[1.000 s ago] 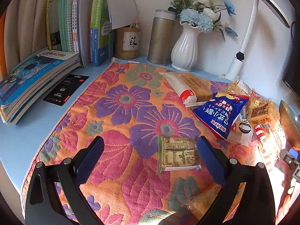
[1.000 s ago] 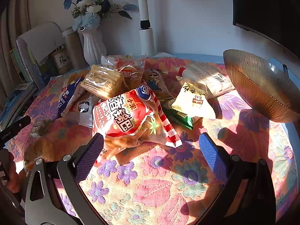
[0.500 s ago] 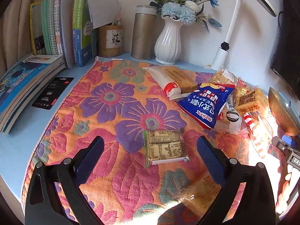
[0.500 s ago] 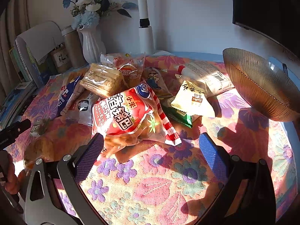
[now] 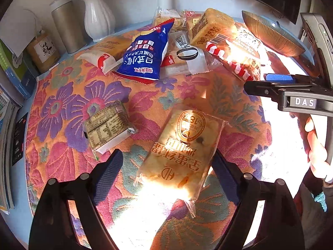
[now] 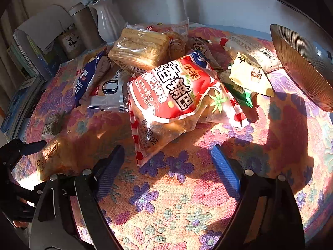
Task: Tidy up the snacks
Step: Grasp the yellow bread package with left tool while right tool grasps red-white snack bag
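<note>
Two blue pads of the left gripper (image 5: 166,166) flank a clear-wrapped bread pack (image 5: 179,152) on the flowered cloth (image 5: 68,95); the jaws are closing but not yet pressing it. A small label-up packet (image 5: 108,126) lies just to its left, and a blue bag (image 5: 145,56) sits farther back in the snack pile.

From the right wrist, the right gripper (image 6: 166,164) is also closing, nothing pinched; a red bag (image 6: 177,95) lies just ahead, with a ribbed bowl (image 6: 301,62) at right.
</note>
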